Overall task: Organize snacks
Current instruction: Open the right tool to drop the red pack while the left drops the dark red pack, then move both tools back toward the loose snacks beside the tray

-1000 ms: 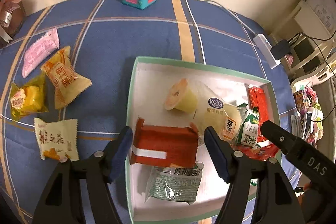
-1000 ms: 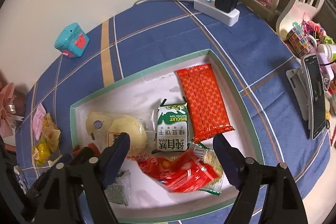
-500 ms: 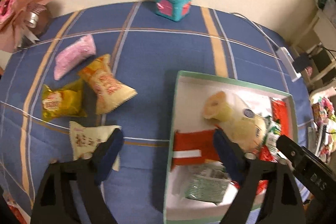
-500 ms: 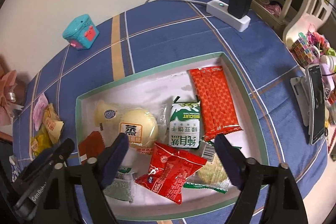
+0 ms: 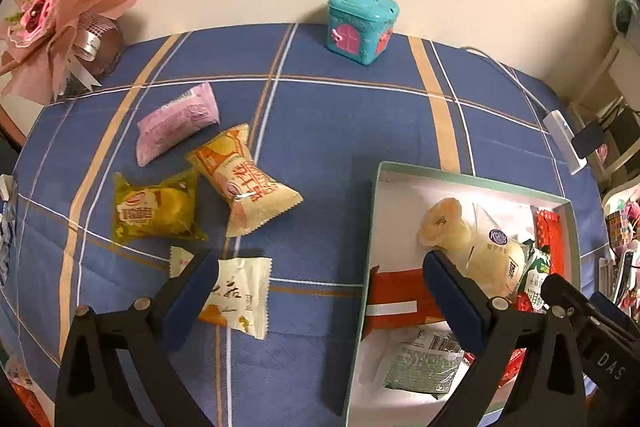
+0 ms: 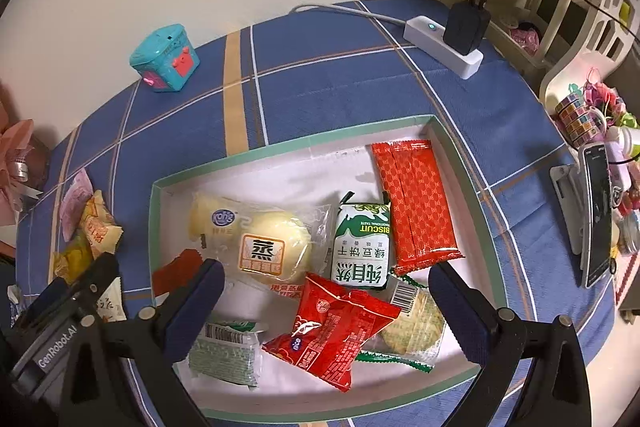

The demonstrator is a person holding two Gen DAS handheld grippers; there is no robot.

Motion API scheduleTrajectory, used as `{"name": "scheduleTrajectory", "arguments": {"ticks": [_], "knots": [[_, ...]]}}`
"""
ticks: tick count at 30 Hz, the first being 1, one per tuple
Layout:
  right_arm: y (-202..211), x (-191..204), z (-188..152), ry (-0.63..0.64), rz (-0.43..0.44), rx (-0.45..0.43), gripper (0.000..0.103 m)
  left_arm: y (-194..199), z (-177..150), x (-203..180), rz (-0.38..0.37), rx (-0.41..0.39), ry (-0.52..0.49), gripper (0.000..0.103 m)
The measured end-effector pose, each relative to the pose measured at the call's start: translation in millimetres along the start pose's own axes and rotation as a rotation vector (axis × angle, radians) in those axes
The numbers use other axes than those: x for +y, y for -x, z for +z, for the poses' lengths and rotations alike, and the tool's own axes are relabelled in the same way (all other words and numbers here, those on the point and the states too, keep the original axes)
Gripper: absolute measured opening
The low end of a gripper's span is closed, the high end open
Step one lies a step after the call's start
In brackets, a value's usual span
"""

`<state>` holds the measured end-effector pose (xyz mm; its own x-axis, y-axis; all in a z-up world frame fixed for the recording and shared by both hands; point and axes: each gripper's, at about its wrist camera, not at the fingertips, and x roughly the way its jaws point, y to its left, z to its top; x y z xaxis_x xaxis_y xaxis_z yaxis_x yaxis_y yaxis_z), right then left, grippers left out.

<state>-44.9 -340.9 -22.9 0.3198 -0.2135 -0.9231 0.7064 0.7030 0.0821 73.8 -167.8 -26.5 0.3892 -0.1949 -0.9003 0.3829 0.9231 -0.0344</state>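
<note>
left gripper (image 5: 318, 285): jaws wide apart, nothing held. Hovers over the cloth at the box's left edge, left finger over the nearest packet.
right gripper (image 6: 326, 301): jaws wide apart, nothing held. Parked above the box's near half.
white packet (image 5: 236, 295): closest loose snack, at 7 o'clock in the left wrist view. Lies flat on the tablecloth (image 5: 328, 131), partly under the left finger.
box (image 6: 280, 147): green-rimmed tray at 4 o'clock in the left view. Already holds the red-orange packet (image 5: 400, 301), a steamed bun pack (image 6: 266, 241), green biscuit pack (image 6: 362, 247), red patterned bar (image 6: 414, 203), red snack bag (image 6: 334, 331) and others.
yellow packet (image 5: 154, 209): 9 o'clock, just past the white one, well apart from the box.
orange-cream packet (image 5: 244, 181): 10 o'clock, touching or overlapping the yellow one; can't tell which.
pink packet (image 5: 176, 121): farthest loose snack, 10 o'clock, just beside the orange-cream one.
step in hand: likely picking up the white packet with the left gripper, then dropping it in the box.
how to do it well: shift left so both fingers straddle the packet, come straight down, pinch across the narrow middle rather than the crimped ends. Film is thin and slippery, so close fully before lifting.
drop spot: the bare white floor at the box's far-left corner looks free.
risk: the left finger snagging the cloth, or the two grippers clashing over the box.
</note>
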Motion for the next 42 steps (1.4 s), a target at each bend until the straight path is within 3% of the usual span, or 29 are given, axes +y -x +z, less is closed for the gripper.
{"name": "scheduleTrajectory", "arguments": {"ticks": [12,19,27,35,42], "knots": [[17,27,-6,0.056,0.014,-0.030,0.103,36,6,28,0.037,-0.090,0.063,0.102],[19,55,-12,0.110,0.020,-0.032,0.103,31,2,80,0.181,0.000,0.123,0.102],[23,99,-23,0.187,0.055,-0.034,0.103,33,-10,160,0.239,0.042,0.277,0.102],[21,154,-42,0.270,0.114,-0.024,0.103,45,-14,195,0.242,0.005,0.316,0.102],[9,186,-56,0.325,0.135,-0.005,0.103,24,-17,204,0.239,0.039,0.314,0.102]]}}
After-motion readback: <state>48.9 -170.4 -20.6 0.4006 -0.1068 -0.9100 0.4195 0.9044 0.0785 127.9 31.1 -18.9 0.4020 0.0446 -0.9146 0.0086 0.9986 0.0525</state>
